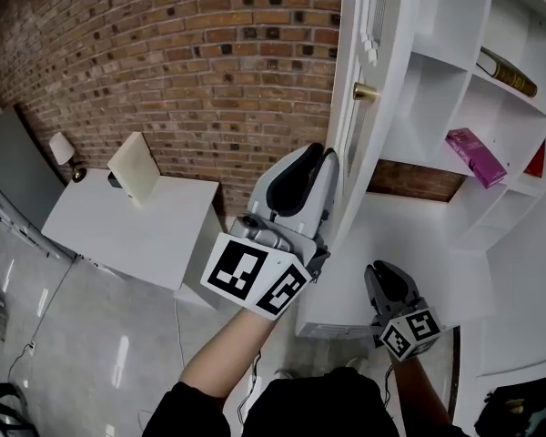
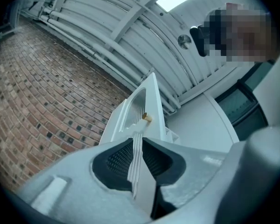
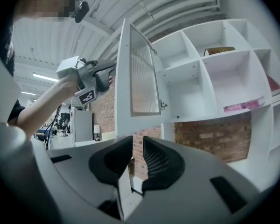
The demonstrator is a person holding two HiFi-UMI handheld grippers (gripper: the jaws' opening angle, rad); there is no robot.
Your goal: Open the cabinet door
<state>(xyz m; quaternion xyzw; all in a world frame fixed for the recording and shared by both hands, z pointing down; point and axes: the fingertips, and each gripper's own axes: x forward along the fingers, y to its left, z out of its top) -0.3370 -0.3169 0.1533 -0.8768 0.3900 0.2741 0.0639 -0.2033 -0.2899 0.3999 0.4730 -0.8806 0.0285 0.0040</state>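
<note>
The door (image 1: 353, 107) could slip out of the grip, because the left gripper (image 1: 320, 164) only pinches its thin edge. A twist or a quick tug could make it pop free and swing. A hard pull could also hurt the hinges. The door looks about as far open as it goes, though the hinges are hard to see.

The left gripper's jaws press on the door edge, just by the gold knob (image 1: 365, 91). The door stands swung out from the white shelves (image 1: 437, 89). The right gripper (image 1: 383, 273) hangs low, well apart from the door. Its jaws are almost together with a thin gap, holding nothing.
</note>
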